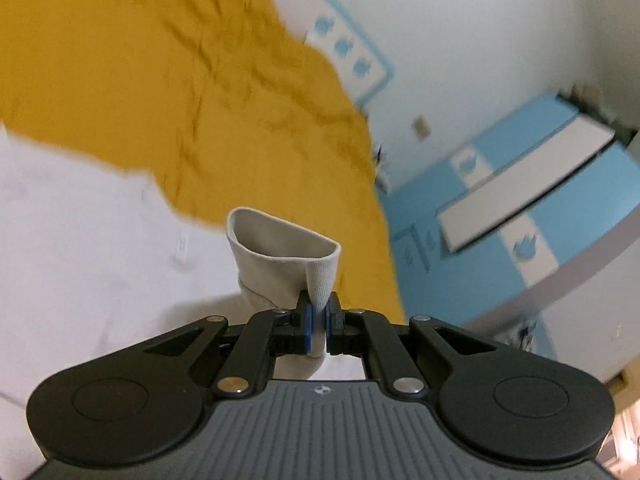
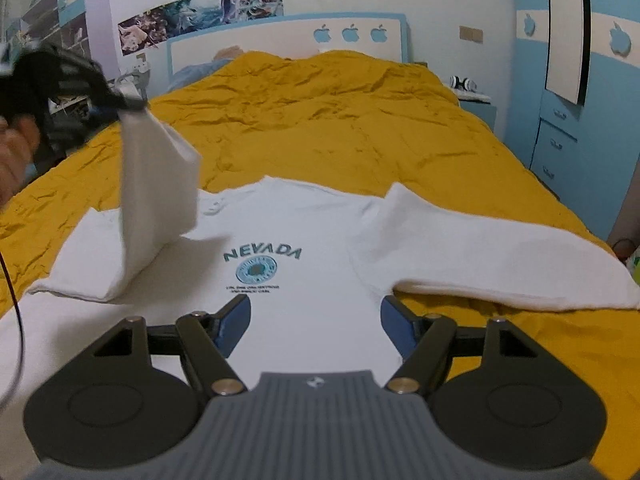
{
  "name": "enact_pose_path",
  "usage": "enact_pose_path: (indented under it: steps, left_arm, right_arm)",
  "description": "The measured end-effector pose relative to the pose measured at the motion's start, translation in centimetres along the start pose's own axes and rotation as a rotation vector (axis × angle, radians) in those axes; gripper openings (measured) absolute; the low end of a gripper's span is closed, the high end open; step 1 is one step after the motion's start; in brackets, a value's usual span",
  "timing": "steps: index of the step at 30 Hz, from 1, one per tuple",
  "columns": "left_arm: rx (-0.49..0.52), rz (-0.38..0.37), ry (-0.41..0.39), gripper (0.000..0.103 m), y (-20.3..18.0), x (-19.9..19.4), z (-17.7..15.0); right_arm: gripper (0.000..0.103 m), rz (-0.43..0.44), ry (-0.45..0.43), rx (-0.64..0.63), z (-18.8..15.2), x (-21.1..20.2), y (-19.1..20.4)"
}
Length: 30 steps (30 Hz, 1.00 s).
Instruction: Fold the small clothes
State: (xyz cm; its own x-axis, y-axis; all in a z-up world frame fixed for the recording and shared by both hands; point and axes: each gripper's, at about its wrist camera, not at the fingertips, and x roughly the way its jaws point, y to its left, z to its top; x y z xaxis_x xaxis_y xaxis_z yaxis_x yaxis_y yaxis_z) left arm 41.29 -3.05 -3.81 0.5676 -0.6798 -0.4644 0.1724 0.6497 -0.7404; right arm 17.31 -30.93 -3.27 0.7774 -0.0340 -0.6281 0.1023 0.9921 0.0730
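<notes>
1. A white sweatshirt [image 2: 304, 240] lies flat, chest up, on the near part of a bed, its hem toward the near edge and its collar toward the headboard. "NEVADA" curves across the chest in teal above a round teal emblem, with small dark lines of print below.
2. Its right sleeve [image 2: 500, 248] lies spread to the right over the cover, soft and thick, with a rounded fold along its near edge.
3. The left sleeve [image 2: 156, 184] is lifted off the bed and hangs in a loose drape above the left shoulder area.
4. The left gripper [image 1: 319, 320] is clenched on that sleeve's ribbed cuff [image 1: 288, 248], blue pads pinching the knit edge while the cuff mouth gapes open as a rounded loop. From the right wrist view it shows as a dark blurred shape at far left, next to a hand [image 2: 16, 160].
5. The right gripper [image 2: 316, 328] hovers released over the lower front of the sweatshirt, jaws wide apart with nothing between them.
6. The mustard-yellow bed cover [image 2: 340, 120] under the garment is heavily creased.
7. Beyond it stands a white headboard [image 2: 280, 36] edged in blue with three blue apple shapes.
8. At right is a blue and white wardrobe [image 2: 580, 100] with drawers; posters [image 2: 200, 16] hang on the far wall.
</notes>
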Motion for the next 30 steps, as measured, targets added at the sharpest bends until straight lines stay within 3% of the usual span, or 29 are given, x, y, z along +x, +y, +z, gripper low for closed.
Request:
enact_pose_path:
  steps: [5,8,10,11,13,15,22,25,30]
  left_arm:
    - [0.009,0.034,0.193,0.009,1.0,4.4,-3.9]
    - [0.009,0.027,0.274,0.024,2.0,5.5,-5.3]
    - [0.027,0.012,0.289,0.04,2.4,4.9,-5.2]
    - [0.035,0.0,0.282,0.045,2.5,3.7,-5.4]
    - [0.051,-0.027,0.25,0.068,2.9,2.0,-4.6]
    - [0.047,-0.051,0.21,0.072,3.2,-0.2,-3.4]
    - [0.057,0.001,0.157,0.07,3.7,-1.4,-1.2]
    - [0.098,0.056,0.127,0.07,4.0,-2.6,-0.6]
    - [0.184,0.211,0.052,0.07,6.3,-6.4,1.1]
  right_arm:
    - [0.061,0.001,0.032,0.01,0.1,1.4,0.0]
    - [0.06,0.009,0.045,0.006,0.4,2.2,0.4]
    - [0.059,0.02,0.056,0.008,0.6,2.7,0.7]
    - [0.059,0.03,0.059,0.01,0.8,2.9,0.8]
    - [0.06,0.053,0.06,0.013,1.1,3.2,1.0]
    - [0.06,0.078,0.058,0.007,1.5,3.6,1.5]
    - [0.061,0.156,0.065,-0.055,2.3,5.4,5.1]
    - [0.061,0.172,0.068,-0.139,3.0,6.5,7.4]
    - [0.057,0.138,0.043,-0.289,4.1,9.0,10.9]
